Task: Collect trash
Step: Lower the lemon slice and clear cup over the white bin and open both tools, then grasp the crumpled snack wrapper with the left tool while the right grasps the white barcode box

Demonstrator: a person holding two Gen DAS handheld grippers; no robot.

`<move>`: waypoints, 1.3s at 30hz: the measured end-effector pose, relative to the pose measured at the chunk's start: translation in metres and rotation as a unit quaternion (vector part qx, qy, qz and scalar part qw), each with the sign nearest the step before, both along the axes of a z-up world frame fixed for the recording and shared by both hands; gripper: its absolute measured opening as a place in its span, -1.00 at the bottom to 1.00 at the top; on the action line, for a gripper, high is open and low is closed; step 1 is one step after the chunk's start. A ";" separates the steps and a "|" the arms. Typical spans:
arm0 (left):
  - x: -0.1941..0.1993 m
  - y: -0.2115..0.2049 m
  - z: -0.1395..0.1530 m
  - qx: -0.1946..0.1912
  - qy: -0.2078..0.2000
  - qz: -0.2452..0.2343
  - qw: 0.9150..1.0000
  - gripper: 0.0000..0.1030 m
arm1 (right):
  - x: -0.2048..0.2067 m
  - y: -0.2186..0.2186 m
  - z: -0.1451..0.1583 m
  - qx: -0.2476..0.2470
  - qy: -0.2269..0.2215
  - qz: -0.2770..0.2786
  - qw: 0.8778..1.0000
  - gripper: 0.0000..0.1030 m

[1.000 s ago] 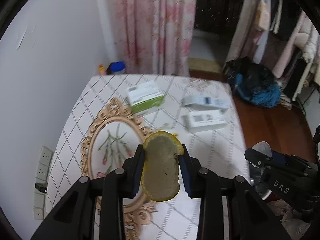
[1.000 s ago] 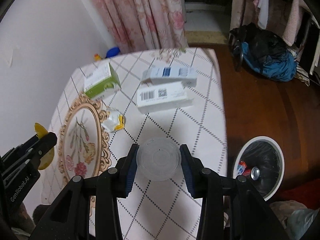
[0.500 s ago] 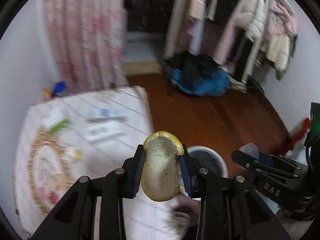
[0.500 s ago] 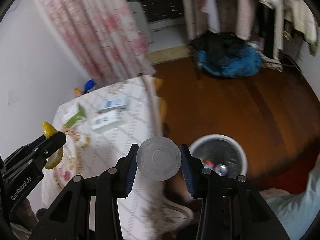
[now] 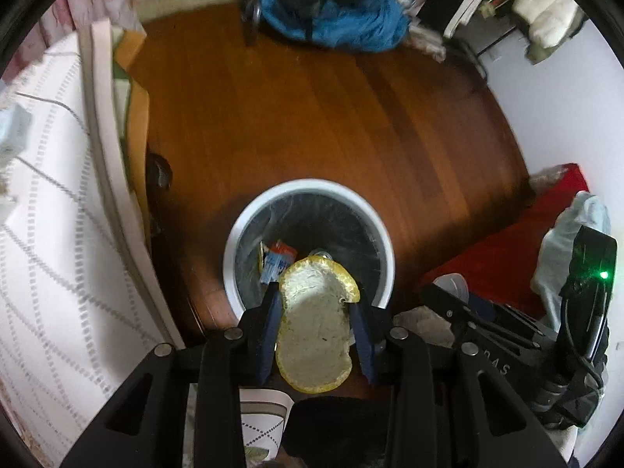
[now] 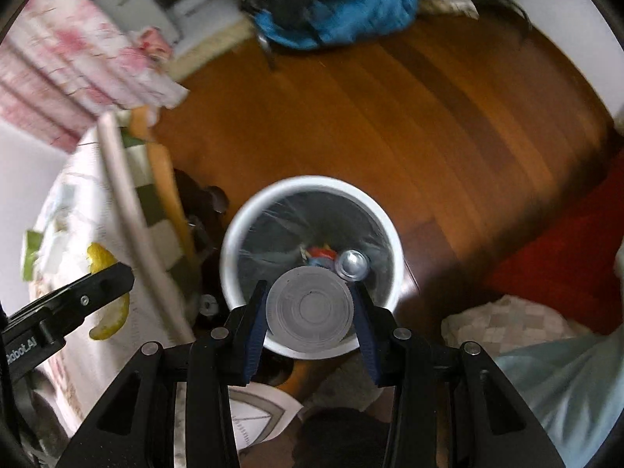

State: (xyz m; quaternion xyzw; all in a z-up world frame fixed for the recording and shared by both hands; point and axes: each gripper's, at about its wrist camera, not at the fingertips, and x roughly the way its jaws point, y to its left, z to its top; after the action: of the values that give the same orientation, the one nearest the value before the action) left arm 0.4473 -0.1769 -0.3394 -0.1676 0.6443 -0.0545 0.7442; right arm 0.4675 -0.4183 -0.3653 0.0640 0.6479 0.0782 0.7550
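Observation:
My left gripper (image 5: 315, 304) is shut on a yellow citrus peel (image 5: 314, 327), pale pith facing the camera, just above the near rim of a white trash bin (image 5: 384, 241) with a dark liner. My right gripper (image 6: 310, 304) is shut on a clear round plastic cup (image 6: 309, 309), seen bottom-on, over the same bin (image 6: 249, 210). In the bin lie a red and blue wrapper (image 5: 277, 261) and a metal can (image 6: 353, 265). The right wrist view shows the left gripper (image 6: 105, 284) with the peel (image 6: 111, 312) at lower left; the left wrist view shows the right gripper's body (image 5: 491, 327) at lower right.
A table with a white checked cloth (image 5: 50, 234) stands left of the bin, its edge close by. Brown wooden floor (image 5: 312, 117) surrounds the bin. A blue and black bag (image 5: 335, 19) lies at the far side, a red mat (image 5: 507, 241) at right. Pink curtains (image 6: 66, 70) hang upper left.
Both grippers swung off the table and tipped downward to hang over the trash bin. The peel and the cup stayed gripped throughout.

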 end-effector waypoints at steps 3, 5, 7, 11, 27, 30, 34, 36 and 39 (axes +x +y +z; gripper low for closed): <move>0.008 -0.008 -0.015 0.021 0.018 -0.009 1.000 0.12 | 0.011 -0.010 -0.027 -0.003 0.023 -0.007 1.000 -0.16; 0.006 -0.009 -0.018 0.031 0.017 -0.005 0.999 0.63 | 0.020 -0.011 -0.040 -0.005 0.033 -0.008 0.999 -0.16; 0.004 -0.007 -0.022 0.045 0.019 -0.001 0.999 0.75 | 0.027 -0.010 -0.053 -0.012 0.045 -0.006 0.999 -0.15; -0.003 -0.005 -0.030 0.079 0.027 0.001 0.996 0.95 | 0.031 -0.013 -0.071 -0.018 0.071 -0.015 0.997 0.38; -0.028 0.011 -0.014 0.145 -0.002 0.017 0.989 0.96 | 0.009 -0.004 -0.045 -0.084 0.054 0.001 0.995 0.94; -0.031 0.011 -0.006 0.150 -0.010 0.017 0.988 0.96 | 0.003 -0.001 -0.036 -0.087 0.048 0.005 0.995 0.94; -0.036 0.012 0.010 0.156 -0.025 0.019 0.987 0.95 | -0.004 0.002 -0.022 -0.088 0.040 0.010 0.995 0.95; -0.039 0.012 0.018 0.159 -0.033 0.018 0.987 0.95 | -0.008 0.002 -0.013 -0.085 0.033 0.009 0.996 0.94; -0.045 0.011 0.033 0.162 -0.048 0.020 0.985 0.95 | -0.015 0.003 0.002 -0.079 0.022 0.006 0.997 0.95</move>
State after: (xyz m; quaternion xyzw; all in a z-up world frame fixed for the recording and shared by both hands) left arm 0.4024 -0.1661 -0.3060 -0.0549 0.6046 0.0572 0.7926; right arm 0.4528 -0.4149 -0.3629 0.0023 0.6688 0.0295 0.7428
